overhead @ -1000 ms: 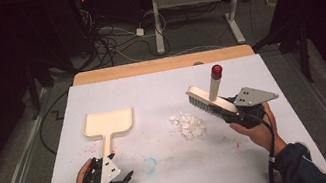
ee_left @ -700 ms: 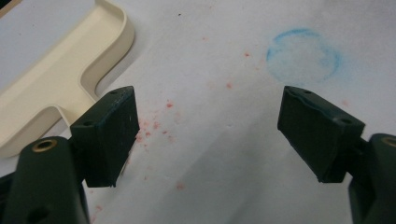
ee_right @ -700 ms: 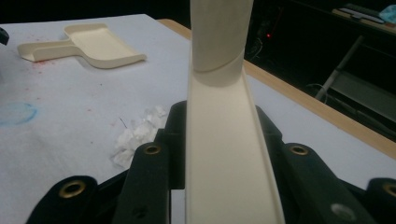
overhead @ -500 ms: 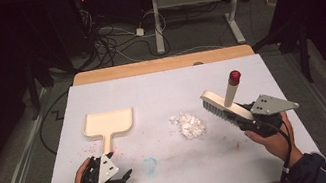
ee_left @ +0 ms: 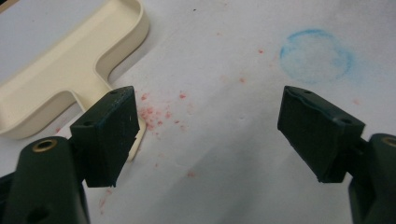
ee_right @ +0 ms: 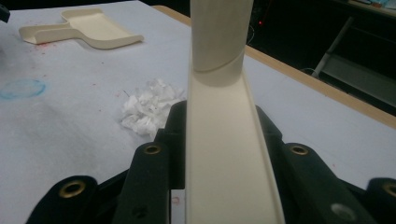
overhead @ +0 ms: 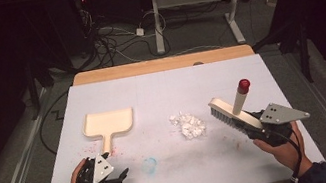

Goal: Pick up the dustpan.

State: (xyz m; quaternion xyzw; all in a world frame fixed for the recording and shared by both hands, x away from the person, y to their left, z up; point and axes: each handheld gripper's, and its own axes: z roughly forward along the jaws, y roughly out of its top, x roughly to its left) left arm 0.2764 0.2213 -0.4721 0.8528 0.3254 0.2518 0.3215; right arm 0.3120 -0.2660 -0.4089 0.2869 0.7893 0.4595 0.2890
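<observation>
The bench (overhead: pixel 269 72) is carrying a white sheet that is showing red specks (ee_left: pixel 154 114), a faint blue ring (overhead: pixel 149 164) and a grey smudge, with its wooden edge exposed at the far side, while cables (overhead: pixel 110 34) and the legs of another table (overhead: pixel 158 16) are lying and standing on the dark floor beyond. The left hand-held gripper (overhead: pixel 115 177) is resting near the front edge with its jaws spread wide and empty, just beside the handle of the cream dustpan (overhead: pixel 107 123). The right hand-held gripper (overhead: pixel 250 124) is clamping the cream brush (overhead: pixel 228 113), whose bristles are probably touching the sheet, near the pile of white scraps (overhead: pixel 188 125).
</observation>
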